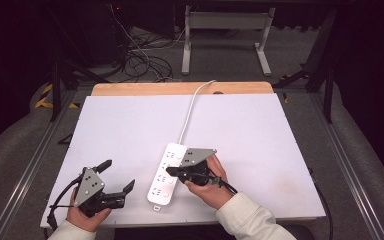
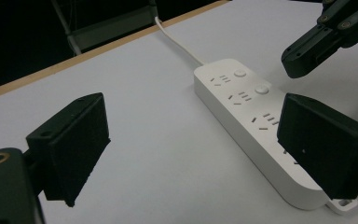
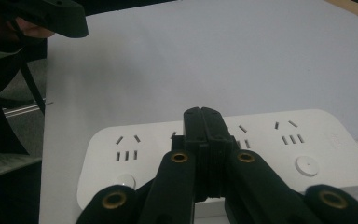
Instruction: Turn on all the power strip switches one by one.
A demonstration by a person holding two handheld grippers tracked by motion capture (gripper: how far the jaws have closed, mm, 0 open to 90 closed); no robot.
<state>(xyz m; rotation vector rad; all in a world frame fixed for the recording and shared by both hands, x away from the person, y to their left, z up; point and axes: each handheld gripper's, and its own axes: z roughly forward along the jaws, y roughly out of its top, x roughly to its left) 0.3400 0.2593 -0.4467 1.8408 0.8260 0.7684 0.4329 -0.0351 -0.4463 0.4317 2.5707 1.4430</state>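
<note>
The right gripper (image 1: 170, 171) is clenched, its two black jaws pressed flat together with nothing between them, and their joined tip is over the top face of the white power strip (image 1: 167, 174), about the middle of its length. In the right gripper view the tip (image 3: 204, 117) hangs over the middle group of sockets, with one round button (image 3: 307, 165) to its right and another (image 3: 125, 180) to its left. Whether the tip actually touches the plastic I cannot tell.

By my reading, the work in hand is pressing one of the strip's switches with the closed jaws. The approach looks done: the gripper is shut and already above the strip. What looks left is to settle on a button and push down, since the tip seems to lie between buttons rather than on one.

The left gripper (image 1: 119, 175) is released, jaws wide apart and empty, low over the counter (image 1: 260, 125) just to the left of the strip's near end. In the left gripper view the strip (image 2: 242, 107) runs away ahead and to the right of those jaws.

No plug sits in any socket that shows. The strip's own cord (image 1: 192, 107) leads from its far end away from both grippers to the counter's far edge. There are no containers on the counter.
</note>
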